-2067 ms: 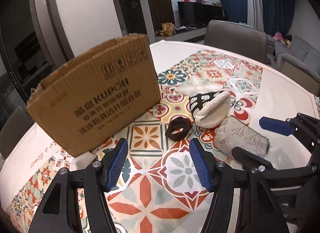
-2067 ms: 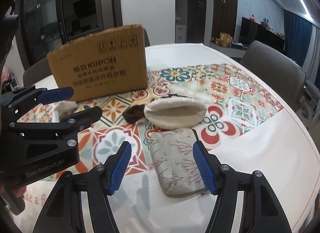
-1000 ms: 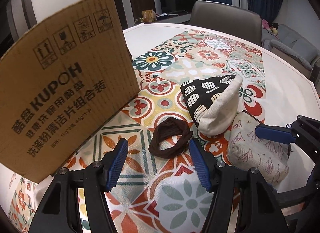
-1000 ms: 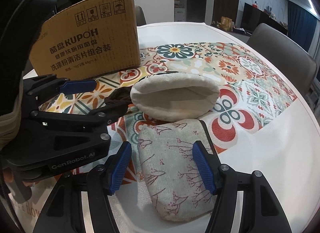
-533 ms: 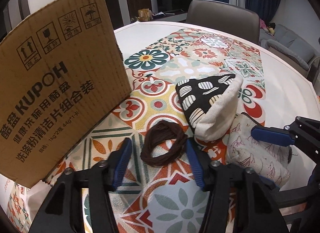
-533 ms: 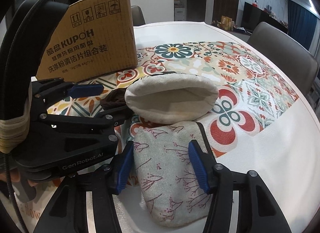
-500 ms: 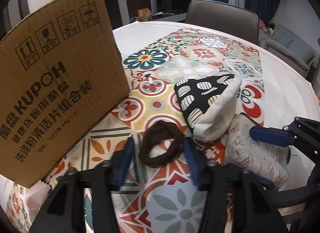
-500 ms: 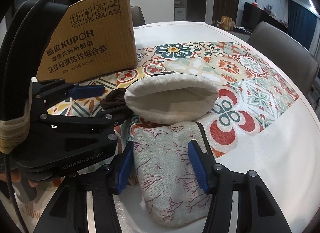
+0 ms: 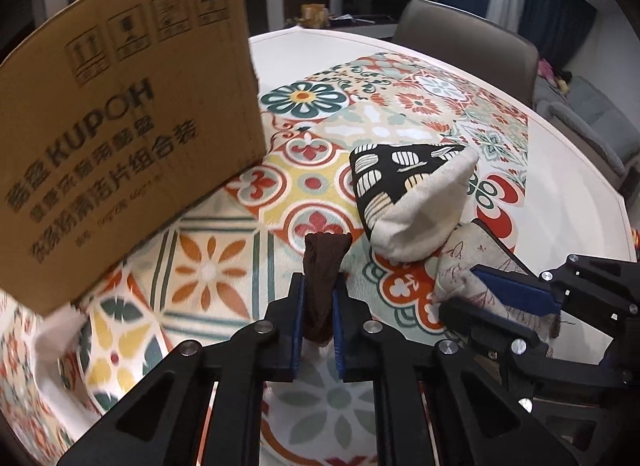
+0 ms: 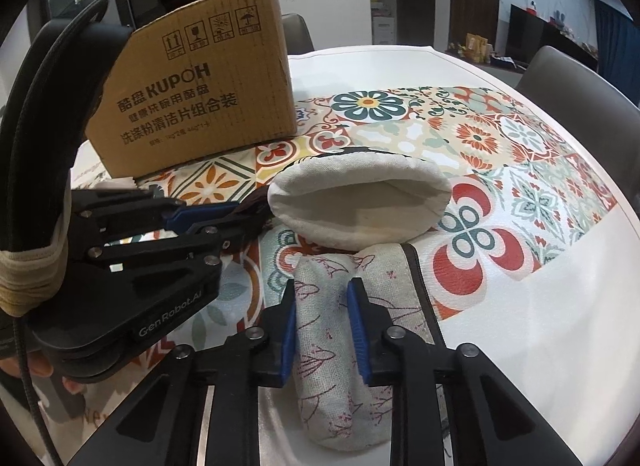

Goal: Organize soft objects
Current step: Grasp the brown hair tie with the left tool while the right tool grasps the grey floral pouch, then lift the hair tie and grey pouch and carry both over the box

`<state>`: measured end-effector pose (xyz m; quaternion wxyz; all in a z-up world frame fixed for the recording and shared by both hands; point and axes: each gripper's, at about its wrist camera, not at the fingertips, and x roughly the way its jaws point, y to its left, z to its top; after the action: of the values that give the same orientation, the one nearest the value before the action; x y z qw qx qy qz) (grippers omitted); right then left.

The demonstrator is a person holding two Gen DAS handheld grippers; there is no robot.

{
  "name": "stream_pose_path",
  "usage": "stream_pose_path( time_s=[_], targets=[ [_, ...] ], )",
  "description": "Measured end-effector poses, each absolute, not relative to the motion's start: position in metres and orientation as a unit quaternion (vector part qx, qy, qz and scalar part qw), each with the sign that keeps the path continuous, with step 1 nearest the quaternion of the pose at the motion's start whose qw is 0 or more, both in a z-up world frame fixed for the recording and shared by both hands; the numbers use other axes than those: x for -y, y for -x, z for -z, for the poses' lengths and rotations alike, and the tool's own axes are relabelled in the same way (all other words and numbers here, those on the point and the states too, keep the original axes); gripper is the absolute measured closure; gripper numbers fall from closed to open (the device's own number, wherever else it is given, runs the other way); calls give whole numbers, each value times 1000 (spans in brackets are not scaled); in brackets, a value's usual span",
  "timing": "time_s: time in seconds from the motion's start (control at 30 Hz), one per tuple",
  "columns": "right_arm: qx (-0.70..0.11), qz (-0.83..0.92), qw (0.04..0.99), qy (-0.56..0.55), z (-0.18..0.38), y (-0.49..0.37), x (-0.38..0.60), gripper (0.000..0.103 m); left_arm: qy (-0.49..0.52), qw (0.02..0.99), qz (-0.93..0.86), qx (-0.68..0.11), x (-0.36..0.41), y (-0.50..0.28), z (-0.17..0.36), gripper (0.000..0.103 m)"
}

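My left gripper (image 9: 317,306) is shut on a brown hair band (image 9: 322,266), squeezed upright between the blue pads just above the patterned cloth. My right gripper (image 10: 322,318) is shut on a grey linen pouch with red twig print (image 10: 340,366), bunching it on the table. A cream pouch with a black patterned side (image 9: 404,201) lies just beyond both; its open cream mouth faces the right wrist view (image 10: 360,205). The left gripper also shows in the right wrist view (image 10: 208,213), left of the cream pouch.
A cardboard box printed KUPOH (image 9: 116,145) stands at the left on the tiled-pattern tablecloth (image 9: 400,105); it also shows in the right wrist view (image 10: 200,93). Chairs (image 9: 464,45) stand behind the white table. The table edge curves at the right (image 10: 580,306).
Both grippers have closed: the left on the brown hair band, pinching it upright, the right on the grey linen pouch, bunching it. Both moved slightly forward.
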<state>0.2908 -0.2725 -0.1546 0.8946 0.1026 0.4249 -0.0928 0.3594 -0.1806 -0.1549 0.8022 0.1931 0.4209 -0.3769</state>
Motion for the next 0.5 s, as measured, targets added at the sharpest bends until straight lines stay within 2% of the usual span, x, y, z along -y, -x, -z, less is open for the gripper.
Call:
stream_pose_path(
  time_s=[0.1, 0.5],
  targets=[
    [-421, 82, 897, -102, 152, -288, 274, 83, -182, 807, 364, -428, 175, -355, 155, 92],
    [-404, 52, 910, -81, 137, -277, 261, 84, -141, 829, 316, -440, 154, -334, 135, 92]
  ],
)
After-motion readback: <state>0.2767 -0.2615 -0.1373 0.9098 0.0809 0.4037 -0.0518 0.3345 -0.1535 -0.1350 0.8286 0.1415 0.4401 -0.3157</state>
